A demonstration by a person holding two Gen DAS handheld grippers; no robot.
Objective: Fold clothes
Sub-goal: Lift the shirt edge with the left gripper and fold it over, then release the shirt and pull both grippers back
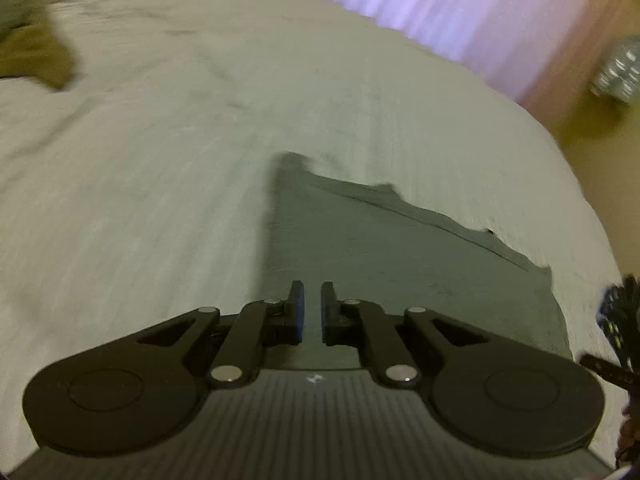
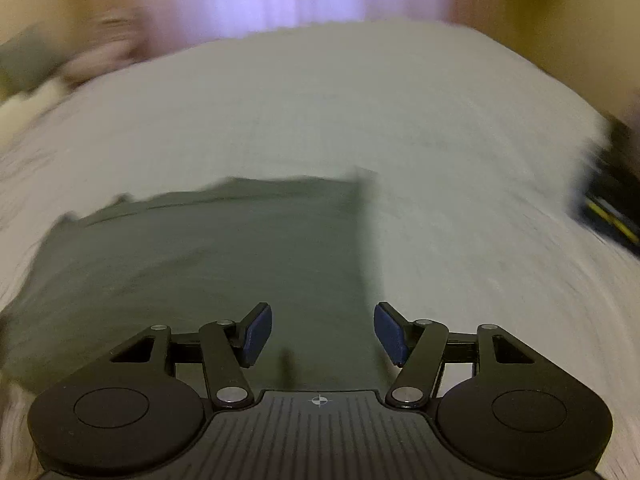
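Note:
A dark grey garment lies flat on the pale bed sheet, folded into a roughly rectangular shape with a straight left edge. My left gripper hovers over its near left part. The jaws stand only a narrow gap apart and nothing is between them. In the right wrist view the same grey garment fills the lower left. My right gripper is wide open above the garment's near right edge and holds nothing. Both views are motion-blurred.
Olive-brown clothes lie at the far left of the bed. A pinkish curtain hangs beyond the bed. A shiny object sits on the floor at right. A dark object with yellow lines is at the bed's right edge.

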